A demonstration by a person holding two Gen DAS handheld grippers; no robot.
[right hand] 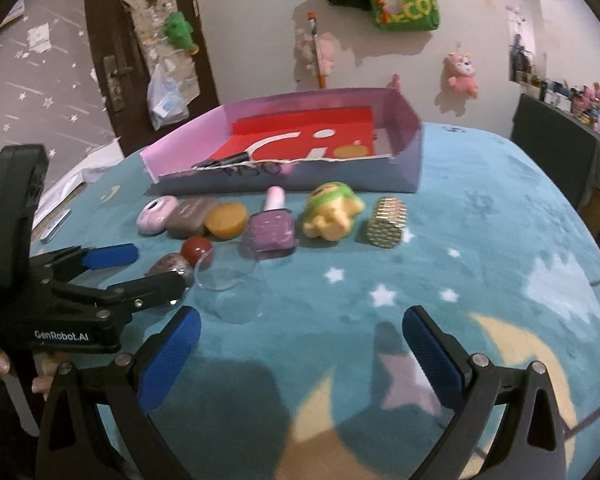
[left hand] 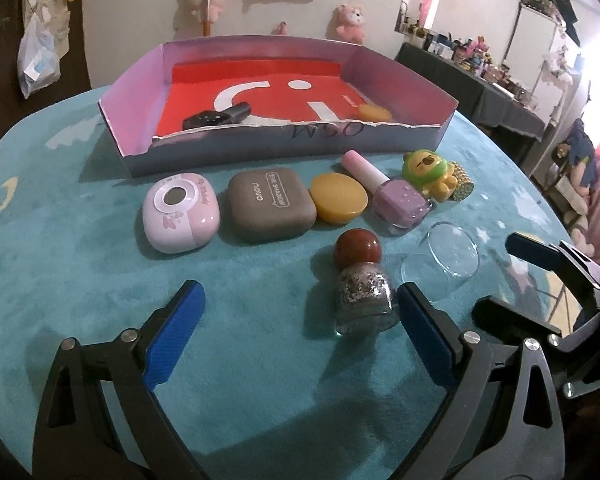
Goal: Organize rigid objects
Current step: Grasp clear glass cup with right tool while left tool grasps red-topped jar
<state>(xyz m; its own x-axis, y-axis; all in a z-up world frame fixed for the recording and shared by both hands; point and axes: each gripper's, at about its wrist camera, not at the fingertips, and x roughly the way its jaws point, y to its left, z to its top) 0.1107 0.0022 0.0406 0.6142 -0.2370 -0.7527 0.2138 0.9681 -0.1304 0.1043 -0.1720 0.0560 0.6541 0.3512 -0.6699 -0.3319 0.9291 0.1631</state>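
A shallow cardboard box [left hand: 284,148] [right hand: 292,176] with a red lining stands at the back of the teal cloth; a black bottle [left hand: 216,117] and a yellow disc [left hand: 375,113] lie inside. In front lie a pink case [left hand: 180,212], a grey eyeshadow compact [left hand: 272,205], a yellow lid [left hand: 339,199], a purple nail polish [left hand: 396,200], a green-yellow toy [left hand: 428,174] and a gold studded cylinder [right hand: 386,222]. My left gripper [left hand: 296,304] is open, its right finger beside a glitter bottle with a red round cap [left hand: 360,284]. My right gripper [right hand: 300,328] is open and empty over the cloth.
A clear glass dish [left hand: 444,256] [right hand: 228,284] lies right of the glitter bottle. The left gripper's body [right hand: 60,300] shows at the left of the right wrist view. Shelves with clutter [left hand: 500,68] stand at the far right. A door [right hand: 140,40] is behind the table.
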